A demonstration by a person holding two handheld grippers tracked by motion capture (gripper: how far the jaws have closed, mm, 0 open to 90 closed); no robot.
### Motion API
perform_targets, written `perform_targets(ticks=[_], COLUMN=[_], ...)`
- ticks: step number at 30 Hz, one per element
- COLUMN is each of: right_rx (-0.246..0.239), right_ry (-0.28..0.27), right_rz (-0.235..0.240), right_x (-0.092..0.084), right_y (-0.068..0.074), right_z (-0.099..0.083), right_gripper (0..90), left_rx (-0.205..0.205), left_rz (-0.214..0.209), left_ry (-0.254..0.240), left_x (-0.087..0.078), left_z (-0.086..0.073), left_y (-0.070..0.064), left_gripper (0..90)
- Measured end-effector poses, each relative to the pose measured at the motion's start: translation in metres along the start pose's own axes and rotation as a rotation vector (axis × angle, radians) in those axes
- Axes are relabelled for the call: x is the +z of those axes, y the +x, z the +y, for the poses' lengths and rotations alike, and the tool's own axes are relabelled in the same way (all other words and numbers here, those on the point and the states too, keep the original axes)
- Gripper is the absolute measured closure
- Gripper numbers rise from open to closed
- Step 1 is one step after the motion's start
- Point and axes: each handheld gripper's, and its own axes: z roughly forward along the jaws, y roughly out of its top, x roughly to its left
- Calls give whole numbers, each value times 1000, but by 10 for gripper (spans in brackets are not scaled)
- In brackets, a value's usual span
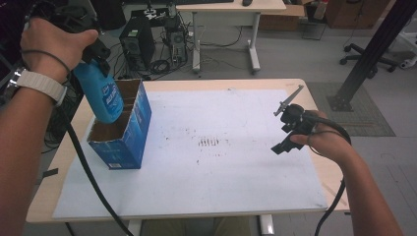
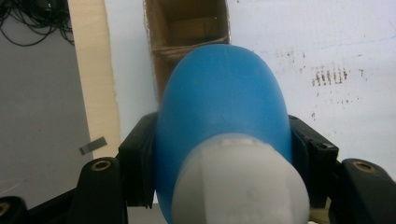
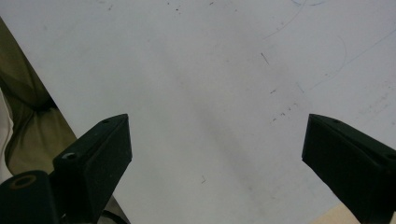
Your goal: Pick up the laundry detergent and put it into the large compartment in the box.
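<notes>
Had left gripper [image 2: 219,154] clamped on blue bottle [image 1: 104,96], pads squeezing both sides near white cap [image 2: 238,182]. Bottle hung base-down over blue cardboard box [image 1: 129,129] at table's left, bottom dipping into open top compartment. Right gripper [image 3: 217,149] sat over white mat [image 1: 216,162], jaws wide apart, nothing in them.
</notes>
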Motion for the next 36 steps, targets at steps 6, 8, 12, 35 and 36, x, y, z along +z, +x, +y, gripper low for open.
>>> perform_targets(ticks=[6,8,12,35,36], right_rx=[1,2,6,10,10], right_ry=[0,2,5,10,10], right_rz=[1,3,5,3,3], right_x=[1,2,3,4,5], right_y=[0,-1,-1,-1,-1], right_z=[0,0,0,-1,-1], right_gripper=[85,85,85,85,85], left_rx=[-2,-2,-1,-2,0], left_rz=[10,10,11,16,18], left_ry=[15,15,24,43,46], left_x=[15,19,28,67,69], left_z=[0,0,0,-4,-4], left_y=[0,1,3,10,10], left_gripper=[374,374,373,373,373])
